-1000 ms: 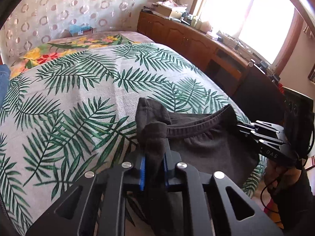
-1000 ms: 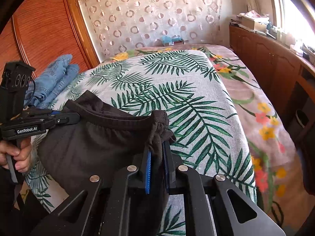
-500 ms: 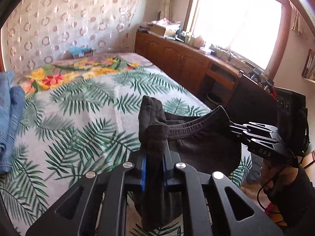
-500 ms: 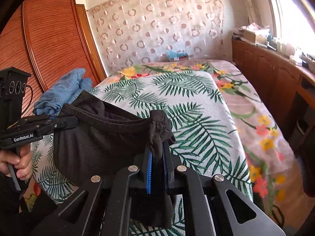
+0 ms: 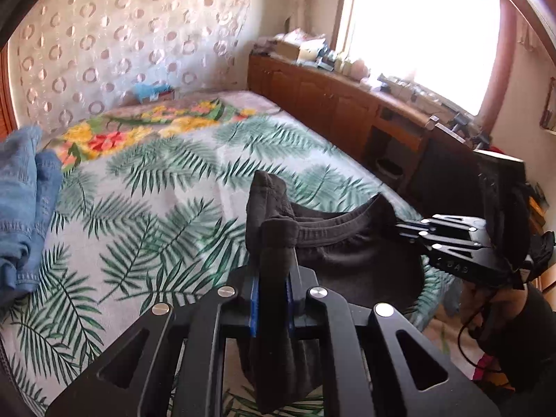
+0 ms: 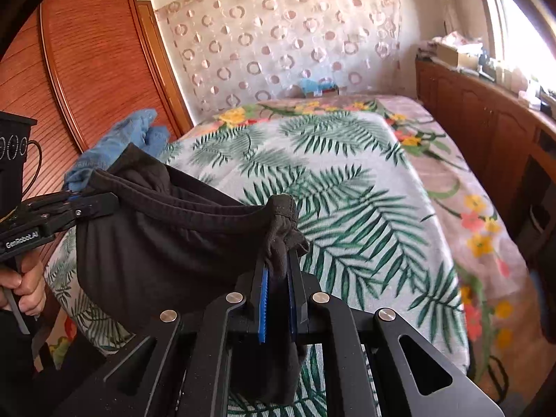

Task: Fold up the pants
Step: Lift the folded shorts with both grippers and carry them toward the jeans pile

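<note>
The left gripper (image 5: 272,299) and right gripper (image 6: 278,299) each have jaws clamped on the dark grey fabric pants' (image 6: 166,236) waistband. The pants hang above the near end of the palm-leaf-patterned bed (image 6: 347,187).

Two tongs show: the left tongs (image 5: 272,278) at six o'clock in the left wrist view, the right tongs (image 6: 278,278) at six o'clock in the right wrist view. Each has two blue-lined fingers (image 6: 263,307). One pair of dark pants (image 6: 166,232) hangs between them, with one bunched waistband corner in each. One bed (image 6: 365,180) fills the middle, under one palm-leaf cover (image 5: 146,208). One heap of blue denim (image 5: 24,208) lies at nine o'clock; how many garments are in it cannot be told. One blue box (image 6: 318,87) sits at twelve o'clock. One long wooden surface (image 5: 347,104) runs at two o'clock below one window (image 5: 417,27); its clutter is too small to count.
</note>
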### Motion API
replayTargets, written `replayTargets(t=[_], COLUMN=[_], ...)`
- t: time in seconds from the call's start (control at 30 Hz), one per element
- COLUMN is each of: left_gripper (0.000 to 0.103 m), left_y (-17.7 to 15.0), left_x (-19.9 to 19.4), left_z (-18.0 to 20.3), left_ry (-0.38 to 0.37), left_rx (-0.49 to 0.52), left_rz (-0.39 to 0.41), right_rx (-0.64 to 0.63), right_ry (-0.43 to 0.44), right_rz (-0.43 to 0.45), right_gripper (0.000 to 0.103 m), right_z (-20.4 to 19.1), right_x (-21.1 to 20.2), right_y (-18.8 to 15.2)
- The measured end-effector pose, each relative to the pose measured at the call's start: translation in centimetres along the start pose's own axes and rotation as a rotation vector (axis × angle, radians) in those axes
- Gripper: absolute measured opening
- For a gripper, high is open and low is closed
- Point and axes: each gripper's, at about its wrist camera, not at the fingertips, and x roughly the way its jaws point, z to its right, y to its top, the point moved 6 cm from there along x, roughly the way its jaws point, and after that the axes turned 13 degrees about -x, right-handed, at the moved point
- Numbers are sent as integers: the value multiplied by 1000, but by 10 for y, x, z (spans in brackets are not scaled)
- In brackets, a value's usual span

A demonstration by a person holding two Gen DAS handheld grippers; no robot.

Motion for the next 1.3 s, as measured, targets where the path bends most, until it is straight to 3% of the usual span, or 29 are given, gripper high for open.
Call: replayTargets(t=[0.1,0.13,0.3,0.43,0.5,0.57,0.63,1.3], left_gripper=[12,12,12,12,12,12,12,12], left_y=[-6,-7,-9,-10,-11,-12,-11,35], left_x=[14,16,19,21,21,21,19,-62], left_z=[-6,-7,-8,-10,-10,-11,-10,13], left_ry=[10,12,14,14,8,0,-11,-34], left_rx=[-10,-11,-16,-18,-22,-27,-29,38], left_rz=[-27,-30,-31,-33,-34,-33,-28,174], right_rx=[-6,-13,-10,22,35,34,35,-49], right_ry=[-30,-48,-82,-56,-44,-8,17,-3], right_rz=[-27,-38,-73,-71,-65,-66,-68,196], right_gripper=[12,22,39,42,41,21,11,9], right_z=[5,6,8,8,8,6,4,-17], right_x=[11,13,23,25,23,24,24,-66], right_y=[1,1,2,3,2,1,0,58])
